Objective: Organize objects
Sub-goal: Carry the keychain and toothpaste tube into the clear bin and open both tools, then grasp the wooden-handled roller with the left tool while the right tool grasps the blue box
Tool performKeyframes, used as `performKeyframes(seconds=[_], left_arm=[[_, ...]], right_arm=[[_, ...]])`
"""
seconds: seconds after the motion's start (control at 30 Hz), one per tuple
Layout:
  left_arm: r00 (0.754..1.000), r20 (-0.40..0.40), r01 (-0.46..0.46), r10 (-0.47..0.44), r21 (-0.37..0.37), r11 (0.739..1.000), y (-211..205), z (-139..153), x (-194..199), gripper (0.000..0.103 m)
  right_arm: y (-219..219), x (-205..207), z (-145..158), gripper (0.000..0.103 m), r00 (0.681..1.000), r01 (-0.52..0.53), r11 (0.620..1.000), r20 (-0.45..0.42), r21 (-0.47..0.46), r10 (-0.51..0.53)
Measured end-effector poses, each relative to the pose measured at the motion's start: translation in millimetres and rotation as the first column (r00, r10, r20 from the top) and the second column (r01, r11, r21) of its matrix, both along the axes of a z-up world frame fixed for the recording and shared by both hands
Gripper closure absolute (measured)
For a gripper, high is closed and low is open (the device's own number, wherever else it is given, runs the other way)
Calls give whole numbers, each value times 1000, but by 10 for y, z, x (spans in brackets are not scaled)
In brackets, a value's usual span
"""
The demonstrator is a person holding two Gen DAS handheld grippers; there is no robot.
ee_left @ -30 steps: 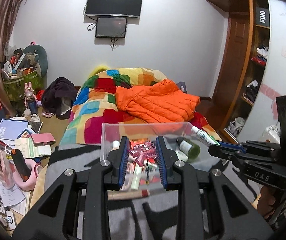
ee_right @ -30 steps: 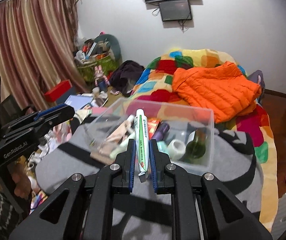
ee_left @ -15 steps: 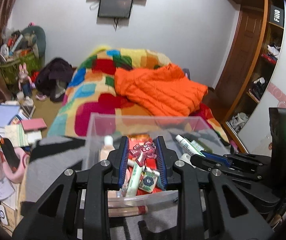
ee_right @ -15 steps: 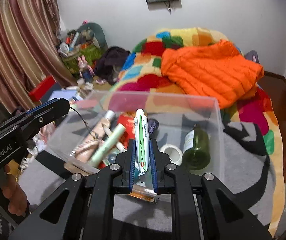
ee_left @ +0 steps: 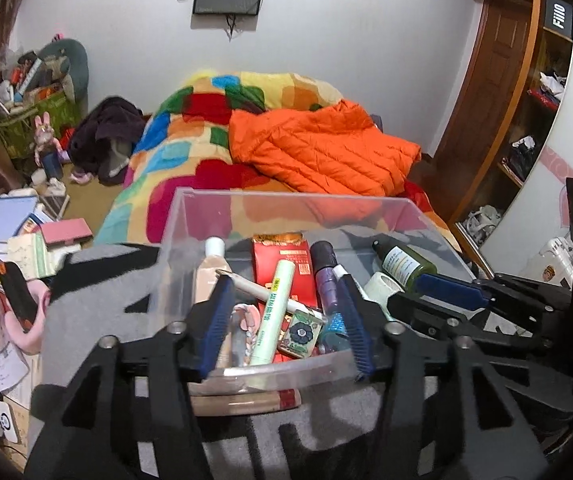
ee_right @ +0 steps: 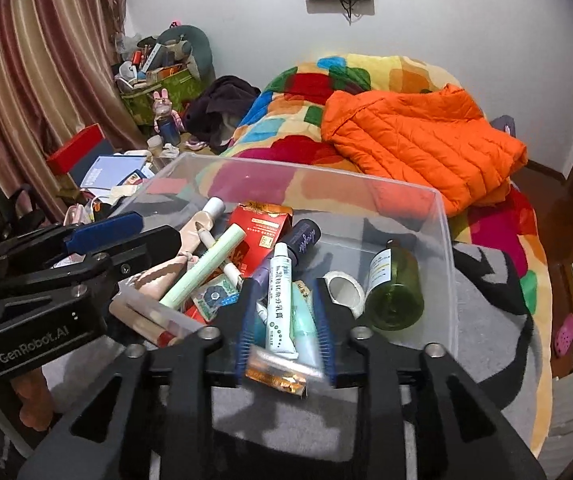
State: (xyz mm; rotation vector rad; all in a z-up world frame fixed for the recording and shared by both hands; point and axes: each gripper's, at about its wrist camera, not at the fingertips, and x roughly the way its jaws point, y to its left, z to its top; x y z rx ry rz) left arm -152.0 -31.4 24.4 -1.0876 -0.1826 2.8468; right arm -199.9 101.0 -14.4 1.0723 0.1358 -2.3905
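So both my grippers sit over the clear bin [ee_right: 442, 240] on the gray blanket [ee_right: 486, 320]. My right gripper [ee_right: 284, 320] is opening, and the white tube [ee_right: 280, 304] lies loose between its jaws on the pile inside. My left gripper [ee_left: 284, 320] is opening too, nothing clamped, just bin clutter under it. Green bottle [ee_right: 394, 284] lies at about 2 o'clock from the tube, tape roll [ee_right: 344, 288] between them.

Clear glossy plastic bin [ee_right: 444, 240]; quilted orange jacket [ee_right: 418, 140].
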Motion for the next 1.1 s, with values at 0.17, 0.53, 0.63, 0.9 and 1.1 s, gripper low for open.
performKeyframes(seconds=[0.17,0.53,0.63,0.9,1.1], left_arm=[[998,-54,-21,19,-36,999,-42,136,221,28],[997,34,-74,76,-58,996,-303,-158,673,8],[990,111,-74,83,-85,994,-305,-395,650,8],[981,186,-40,60,-111,993,-196,-554,395,8],[983,178,-24,45,-121,992,-158,-567,318,8]], right_arm=[[89,186,131,62,999,1,1000,-33,-14,-1],[333,633,76,48,1000,1,1000,-16,-23,-1],[305,629,-87,48,1000,13,1000,24,-5,-13],[140,413,-419,48,992,55,998,114,32,-58],[104,331,-481,48,990,48,999,136,12,-49]])
